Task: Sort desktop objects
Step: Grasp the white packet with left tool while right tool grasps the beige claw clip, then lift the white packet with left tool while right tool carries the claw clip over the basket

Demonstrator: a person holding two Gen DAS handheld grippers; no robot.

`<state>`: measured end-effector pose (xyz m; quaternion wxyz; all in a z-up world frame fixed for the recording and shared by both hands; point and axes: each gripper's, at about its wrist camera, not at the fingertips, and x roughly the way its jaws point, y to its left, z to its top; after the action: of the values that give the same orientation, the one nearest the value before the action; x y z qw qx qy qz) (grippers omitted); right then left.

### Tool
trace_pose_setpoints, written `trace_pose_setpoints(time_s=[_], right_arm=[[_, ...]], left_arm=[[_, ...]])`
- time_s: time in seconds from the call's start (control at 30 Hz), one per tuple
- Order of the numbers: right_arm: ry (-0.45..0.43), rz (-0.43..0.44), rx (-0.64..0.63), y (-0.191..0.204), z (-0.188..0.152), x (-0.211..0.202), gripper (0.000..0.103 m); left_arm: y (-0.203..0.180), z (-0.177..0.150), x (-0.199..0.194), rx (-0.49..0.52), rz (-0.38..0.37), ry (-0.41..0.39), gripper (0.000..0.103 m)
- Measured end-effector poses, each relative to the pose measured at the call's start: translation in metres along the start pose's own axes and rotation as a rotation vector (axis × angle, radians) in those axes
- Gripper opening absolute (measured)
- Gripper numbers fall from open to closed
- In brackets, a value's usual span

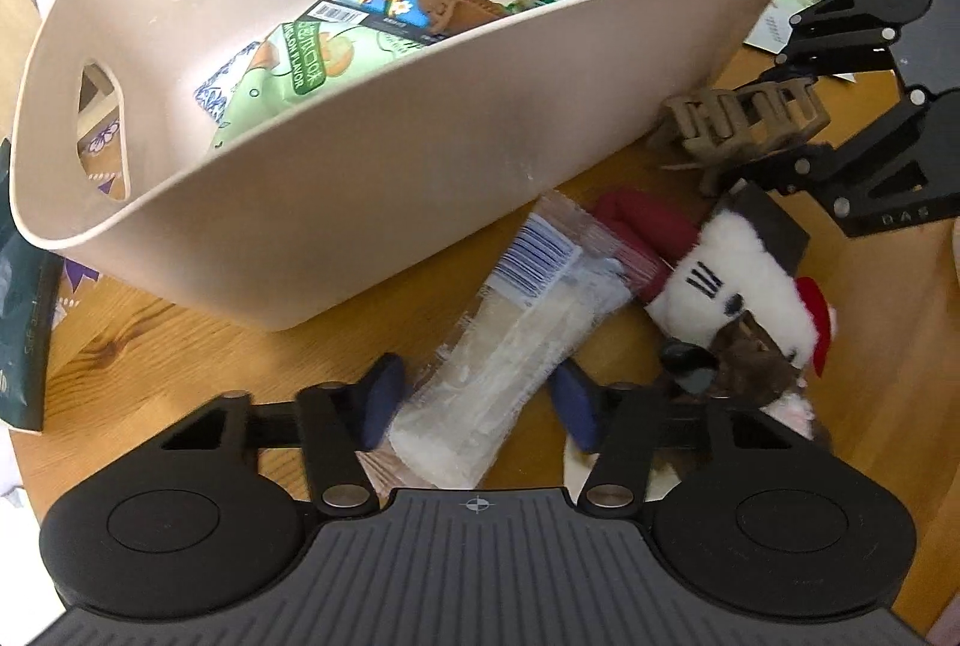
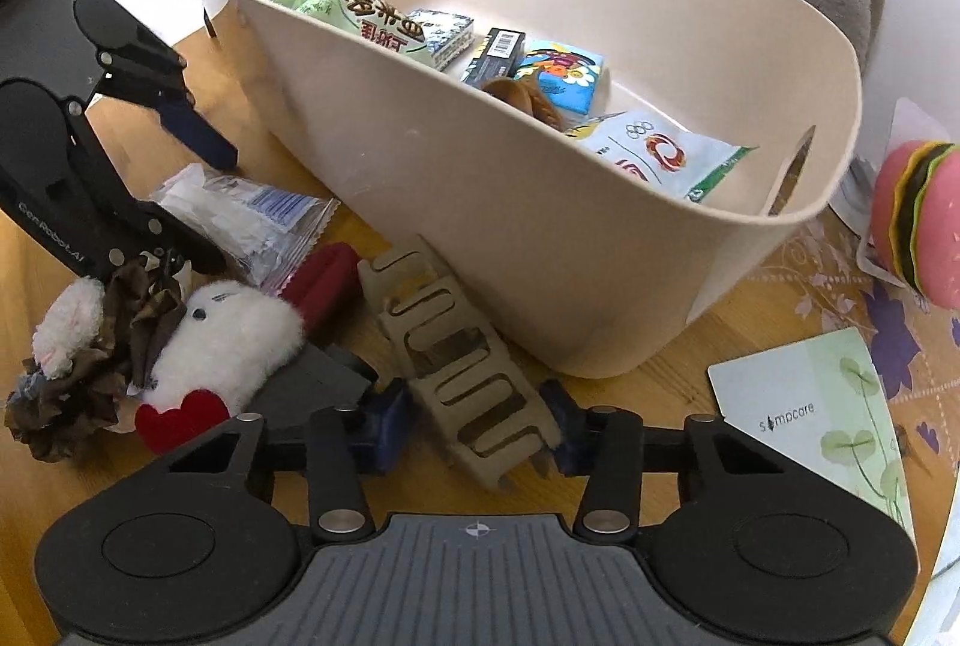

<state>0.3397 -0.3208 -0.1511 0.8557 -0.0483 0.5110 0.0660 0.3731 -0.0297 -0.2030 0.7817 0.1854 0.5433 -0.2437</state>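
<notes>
Bin (image 1: 336,202) ahead of both claws, part filled. Left claw (image 1: 480,403) spread around packet (image 1: 510,346), pads apart from film; light, crinkly, slippery, so grip mid-body. Right claw (image 2: 474,433) straddles hair clip (image 2: 456,364), contact unclear; stiff, light, teeth brittle, so pinch flat sides.

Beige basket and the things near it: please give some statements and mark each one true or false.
1. The beige basket already holds snack packets. True.
2. The left gripper straddles a clear wrapped packet. True.
3. The right gripper is around the white plush toy. False: it is around the tan hair claw clip.
4. The pink burger toy lies inside the basket. False: it sits outside, beside it.
5. The table is wooden. True.
</notes>
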Motion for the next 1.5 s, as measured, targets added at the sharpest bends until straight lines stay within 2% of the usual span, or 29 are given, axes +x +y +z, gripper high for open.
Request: trace_pose_setpoints(time_s=[0.07,0.37,0.63,0.83,1.1,1.5], right_arm=[[-0.001,0.011,0.008,-0.001,-0.002,-0.003,0.036],[0.0,0.005,0.001,0.008,-0.019,-0.017,0.036],[-0.034,-0.021,0.011,0.013,-0.034,-0.043,0.036],[-0.079,-0.038,0.025,0.009,-0.041,-0.072,0.036],[-0.121,-0.064,0.01,0.013,-0.034,-0.093,0.036],[-0.227,-0.111,-0.014,0.007,-0.014,-0.138,0.036]], left_arm=[[-0.001,-0.001,-0.002,0.007,-0.008,0.003,0.044],[-0.007,-0.009,-0.012,-0.004,-0.016,-0.007,0.029],[-0.004,-0.014,-0.035,-0.013,-0.007,-0.047,0.028],[-0.019,-0.021,-0.057,-0.018,-0.02,-0.093,0.028],[-0.031,-0.035,-0.09,-0.022,-0.026,-0.155,0.028],[-0.003,-0.027,-0.145,-0.071,0.029,-0.268,0.028]])
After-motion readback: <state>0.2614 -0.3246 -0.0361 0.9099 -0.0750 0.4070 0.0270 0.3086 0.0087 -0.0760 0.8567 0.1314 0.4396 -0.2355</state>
